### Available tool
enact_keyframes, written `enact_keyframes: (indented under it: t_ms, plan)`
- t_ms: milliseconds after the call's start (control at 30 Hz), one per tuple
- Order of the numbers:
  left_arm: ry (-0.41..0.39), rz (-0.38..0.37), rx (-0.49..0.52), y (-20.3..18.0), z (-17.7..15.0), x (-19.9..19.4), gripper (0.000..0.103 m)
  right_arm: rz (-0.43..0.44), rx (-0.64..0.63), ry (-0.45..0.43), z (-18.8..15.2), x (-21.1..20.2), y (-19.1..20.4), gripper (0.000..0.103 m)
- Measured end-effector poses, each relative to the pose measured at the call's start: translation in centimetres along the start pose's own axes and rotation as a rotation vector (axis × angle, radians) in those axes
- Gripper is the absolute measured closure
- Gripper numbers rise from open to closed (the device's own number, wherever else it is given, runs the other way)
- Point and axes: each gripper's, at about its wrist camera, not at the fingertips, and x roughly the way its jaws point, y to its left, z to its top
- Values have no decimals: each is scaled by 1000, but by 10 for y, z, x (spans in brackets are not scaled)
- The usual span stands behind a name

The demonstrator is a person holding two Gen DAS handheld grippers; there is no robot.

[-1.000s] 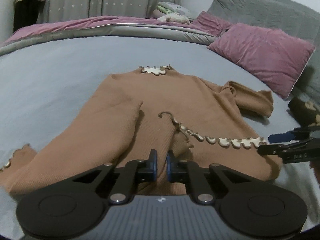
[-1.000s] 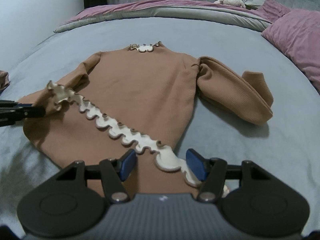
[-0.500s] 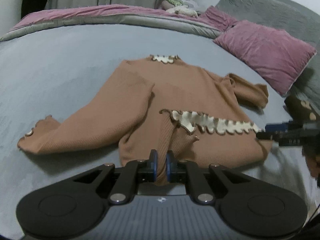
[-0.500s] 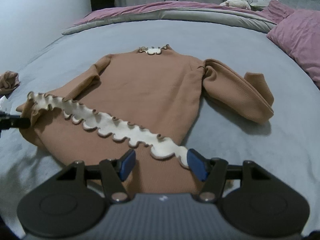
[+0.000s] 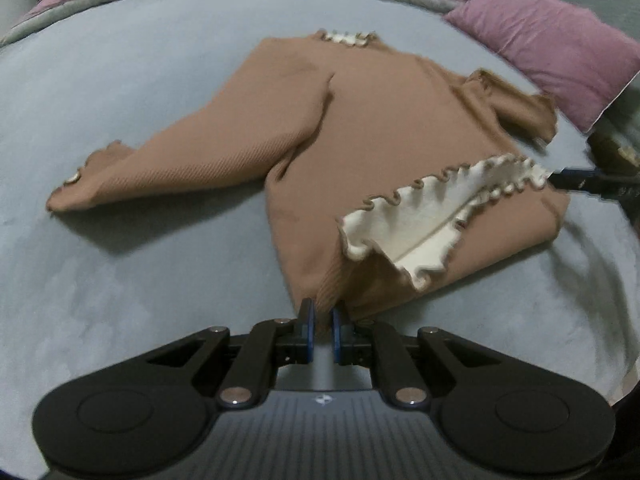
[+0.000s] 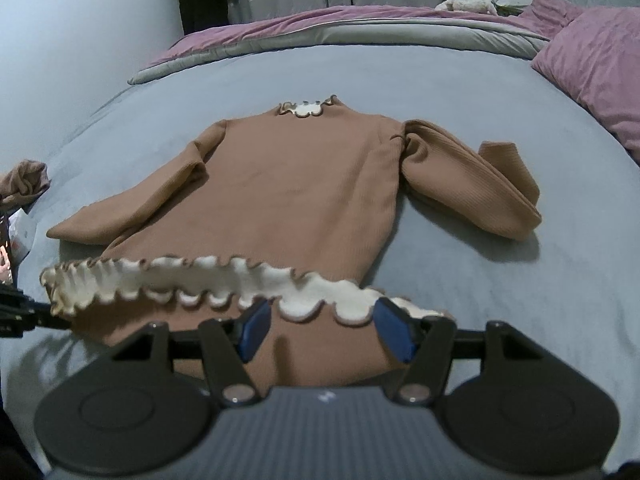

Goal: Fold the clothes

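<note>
A brown sweater point(image 6: 296, 184) lies flat on the grey bed point(image 6: 460, 272), its neck pointing away toward the pink pillow point(image 6: 592, 64). The left gripper point(image 5: 322, 322) has its jaws pinched almost shut on the sweater's bottom corner. The right gripper point(image 6: 326, 330) has its jaws partly apart around the white frilly hem point(image 6: 224, 276) at the other bottom corner; I cannot tell if they press on it.

To do this step well, both hands should hold the hem level and pull it tight. That way the cloth stays smooth with no bumps. Next they should lift the hem and carry it toward the neck so the bottom lands on the top. Going slow should keep the sleeve point(image 6: 472, 184) beside the sweater from dragging along.

A second ago the hem lay slanted and further up the sweater's body. Now it is pulled back nearer the left gripper, the white inside shows more, and the sweater sits further from the camera.
</note>
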Motion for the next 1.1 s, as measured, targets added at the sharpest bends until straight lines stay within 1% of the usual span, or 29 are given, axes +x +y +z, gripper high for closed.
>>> enact_keyframes:
  t_ms: [67, 167, 333, 433, 600, 767, 833, 933, 1000, 1100]
  plan:
    - [11, -5, 2, 2, -2, 1, 94, -3, 7, -4, 1, 0, 0, 44]
    - [-1, -31, -14, 8, -3, -2, 93, -3, 28, -20, 4, -2, -4, 44]
    - [-49, -88, -77, 21, -2, -13, 92, 17, 79, -29, 6, -3, -13, 44]
    - [-83, -114, -101, 24, -1, -17, 92, 11, 102, -23, 6, -2, -17, 44]
    - [-112, -144, -123, 24, 4, -14, 86, -1, 179, -19, 4, -5, -36, 44]
    - [-109, -131, -103, 14, 6, -5, 85, -5, 244, -33, 1, -12, -58, 44]
    - [-109, -124, -89, 10, 6, -3, 85, 6, 268, -32, 0, -14, -66, 44]
    - [-124, -124, -59, 5, 6, -6, 84, 16, 306, -28, -3, -15, -77, 43]
    - [-139, -131, -33, 2, 6, -9, 77, 16, 332, -24, -4, -14, -82, 44]
    - [-135, -147, 11, -5, 5, -10, 72, 35, 370, -12, -5, -8, -86, 43]
